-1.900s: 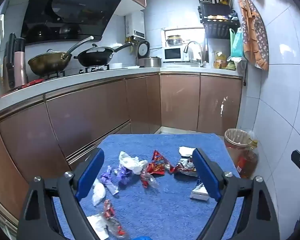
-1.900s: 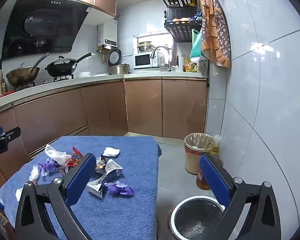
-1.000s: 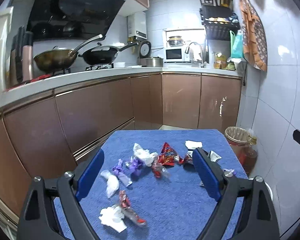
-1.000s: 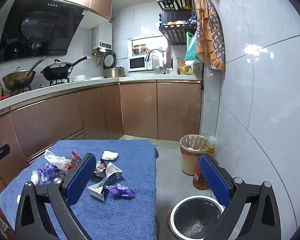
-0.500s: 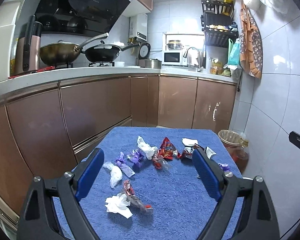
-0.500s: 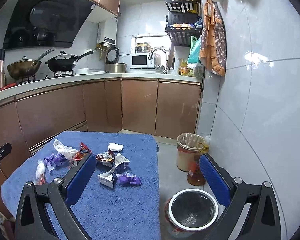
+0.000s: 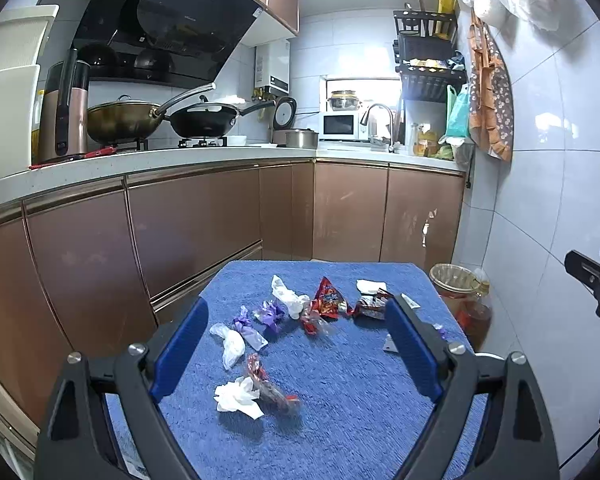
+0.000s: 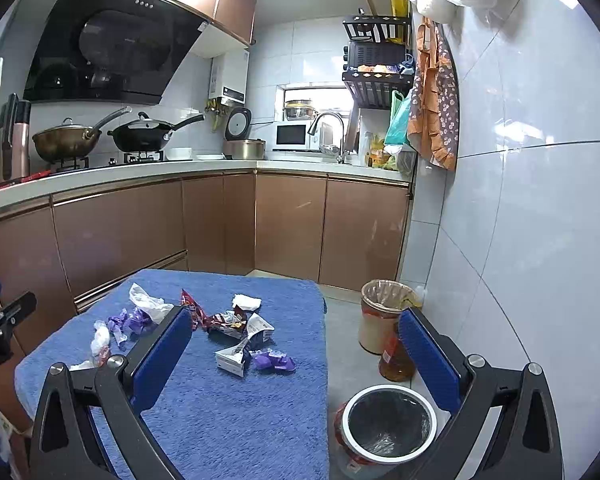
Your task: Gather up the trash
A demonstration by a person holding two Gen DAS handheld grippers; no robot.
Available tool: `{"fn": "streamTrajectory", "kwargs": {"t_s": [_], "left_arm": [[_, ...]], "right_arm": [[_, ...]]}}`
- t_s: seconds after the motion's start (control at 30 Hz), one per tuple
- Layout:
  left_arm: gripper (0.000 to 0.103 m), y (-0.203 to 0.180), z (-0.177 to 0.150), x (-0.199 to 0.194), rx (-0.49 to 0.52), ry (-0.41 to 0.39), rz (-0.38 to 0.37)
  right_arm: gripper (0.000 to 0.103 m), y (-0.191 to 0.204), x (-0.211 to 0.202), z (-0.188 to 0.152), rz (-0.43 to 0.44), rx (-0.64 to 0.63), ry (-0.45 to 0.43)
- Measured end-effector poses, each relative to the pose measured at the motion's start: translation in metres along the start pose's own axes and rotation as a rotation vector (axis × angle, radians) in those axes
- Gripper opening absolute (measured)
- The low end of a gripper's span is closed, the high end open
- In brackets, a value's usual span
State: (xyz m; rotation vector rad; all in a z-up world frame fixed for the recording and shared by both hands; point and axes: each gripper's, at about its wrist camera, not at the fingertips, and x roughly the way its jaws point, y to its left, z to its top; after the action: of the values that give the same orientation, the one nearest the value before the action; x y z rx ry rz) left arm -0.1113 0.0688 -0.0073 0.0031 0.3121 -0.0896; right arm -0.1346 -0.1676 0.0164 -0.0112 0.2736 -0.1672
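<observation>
Both the left gripper [image 7: 296, 344] and the right gripper [image 8: 296, 350] hang wide and empty short of the tabletop [image 7: 340, 420], the crumpled tissue [image 7: 236, 398] lying ahead, nearest the left.

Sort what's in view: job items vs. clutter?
Job: crumpled tissue, red snack wrapper, purple wrappers, torn carton, lined bin, both open tools.
Clutter: woks, microwave, oil bottle, apron.

The near half of the blue cloth [image 8: 236, 420] lies bare, giving open passage. Farther on, scattered wrappers [image 7: 328, 300] and tissues [image 7: 236, 398] crowd it. Beside its right edge, the lined bin [image 8: 392, 424] stands open-topped on the floor.
</observation>
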Motion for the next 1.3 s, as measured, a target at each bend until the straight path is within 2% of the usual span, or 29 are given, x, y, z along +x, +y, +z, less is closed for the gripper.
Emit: {"fn": "streamTrajectory", "kwargs": {"t_s": [0.4,0.67,0.93,1.03,1.17,1.3], "left_arm": [[0.09,0.008,0.001,-0.002,-0.039,0.007,-0.009],[0.09,0.044,-0.013,0.018,-0.06,0.064,0.062],[0.089,0.076,-0.059,0.064,-0.092,0.257,0.048],[0.088,0.082,-0.074,0.085,-0.097,0.324,0.05],[0.078,0.088,-0.095,0.118,-0.079,0.421,0.021],[0.078,0.091,-0.109,0.143,-0.084,0.496,-0.014]], "right_arm": [[0.103,-0.007,-0.003,0.0,0.037,0.014,-0.008],[0.103,-0.017,0.017,-0.005,0.06,0.029,0.034],[0.103,-0.018,0.068,-0.026,0.126,0.022,0.162],[0.097,-0.017,0.089,-0.034,0.153,0.014,0.216],[0.089,-0.017,0.118,-0.048,0.197,0.017,0.295],[0.085,-0.017,0.148,-0.063,0.23,0.039,0.379]]}}
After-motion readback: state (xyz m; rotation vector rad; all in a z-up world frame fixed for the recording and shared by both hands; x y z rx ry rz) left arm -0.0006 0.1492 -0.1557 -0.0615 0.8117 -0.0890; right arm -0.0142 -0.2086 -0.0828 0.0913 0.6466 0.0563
